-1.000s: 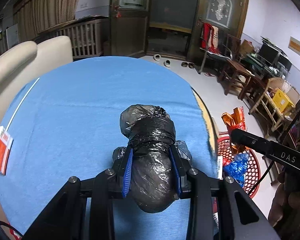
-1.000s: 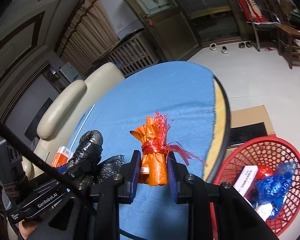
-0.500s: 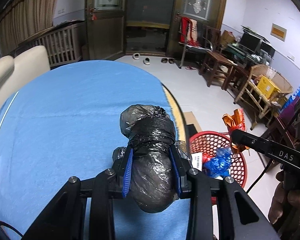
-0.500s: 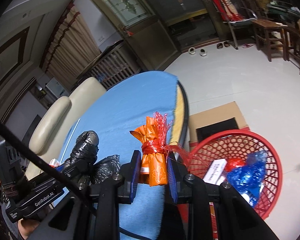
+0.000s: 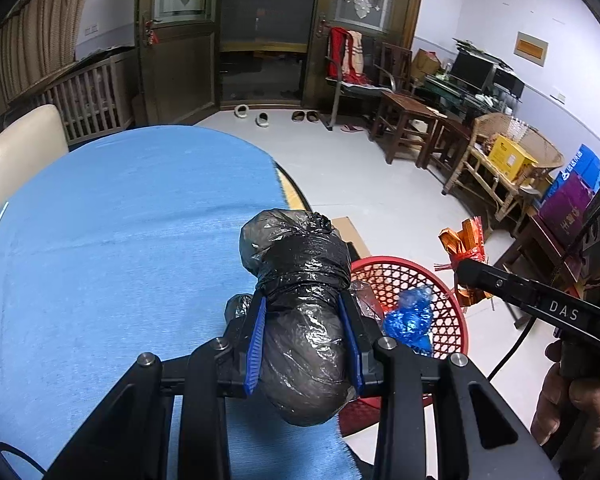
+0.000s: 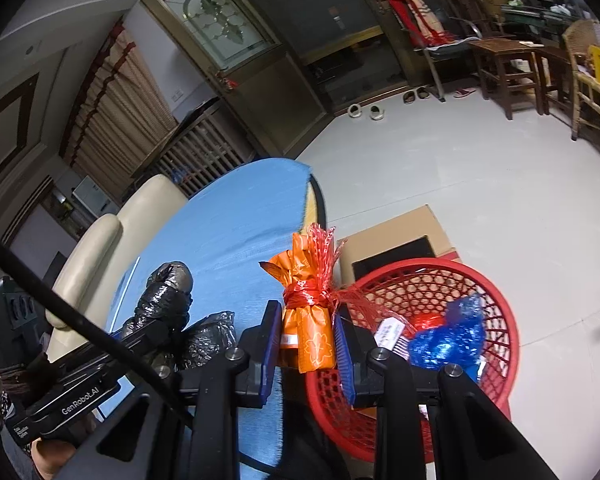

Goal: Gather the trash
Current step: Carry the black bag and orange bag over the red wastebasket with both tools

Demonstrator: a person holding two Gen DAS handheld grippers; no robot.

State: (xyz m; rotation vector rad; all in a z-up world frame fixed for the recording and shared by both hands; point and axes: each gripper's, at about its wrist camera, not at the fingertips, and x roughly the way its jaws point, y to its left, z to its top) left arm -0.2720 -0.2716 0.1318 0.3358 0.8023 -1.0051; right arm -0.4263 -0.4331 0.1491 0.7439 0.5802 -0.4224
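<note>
Currently your left gripper (image 5: pixel 303 336) is clamped on the black bag bundle (image 5: pixel 300 320), blue pads pressed into both its sides, with the knotted end pointing away from you. It hangs above the right edge of the blue tablecloth (image 5: pixel 120 240), near the red basket (image 5: pixel 451 308) on the floor to the right. Judgement: you hold it mid-body so the slack plastic cannot slip out during the carry.

Your right gripper (image 6: pixel 305 340) is clenched on the orange wrapper bundle (image 6: pixel 307 320), which is tied round the middle with red strip and stands upright between the pads. It sits at the near-left rim of the red basket, closer to the drop than the left load. Judgement: it looks set to be released first.

Inside the basket lie a blue crumpled wrapper (image 6: pixel 447 340) and a white printed box (image 6: pixel 391 336); something red shows behind them, unclear what. A flattened cardboard sheet (image 6: pixel 399 236) lies on the floor beyond the basket.

Legible text: "DAS" on the right gripper's body in the left wrist view; "GenRobot.AI" on the left gripper's body in the right wrist view. Print on the white box is too small to read.
</note>
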